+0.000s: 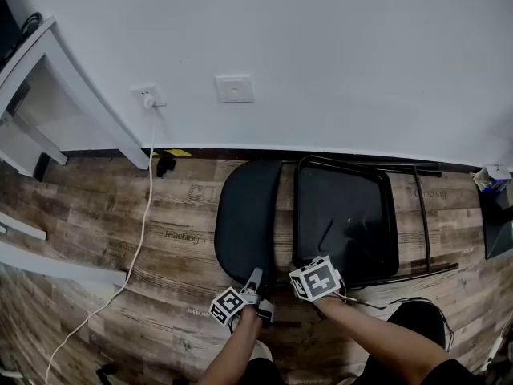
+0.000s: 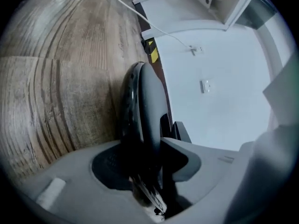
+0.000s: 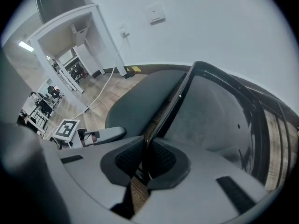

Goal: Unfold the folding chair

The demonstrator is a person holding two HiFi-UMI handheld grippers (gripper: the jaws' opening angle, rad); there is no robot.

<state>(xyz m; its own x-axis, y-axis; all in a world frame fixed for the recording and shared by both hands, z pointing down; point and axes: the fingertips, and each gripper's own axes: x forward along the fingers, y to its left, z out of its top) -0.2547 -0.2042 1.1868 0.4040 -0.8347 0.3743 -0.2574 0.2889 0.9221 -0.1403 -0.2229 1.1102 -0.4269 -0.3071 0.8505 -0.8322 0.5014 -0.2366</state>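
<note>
The black folding chair lies flat on the wood floor by the wall. Its oval padded panel [image 1: 248,211] is on the left. On the right is the squarer panel [image 1: 345,215] inside a black tube frame [image 1: 295,215]. My left gripper [image 1: 255,279] is shut on the near edge of the oval panel [image 2: 140,101], which stands edge-on between the pads [image 2: 117,164]. My right gripper [image 1: 314,277] is shut on the frame tube [image 3: 180,94] at the near corner, next to the squarer panel [image 3: 210,118]. The left gripper [image 3: 105,134] also shows in the right gripper view.
A white cable [image 1: 143,215] runs from a wall socket [image 1: 149,96] down across the floor on the left. A white desk leg [image 1: 88,103] stands at far left. A dark box [image 1: 497,227] sits at the right edge. The chair's thin legs [image 1: 423,215] reach toward it.
</note>
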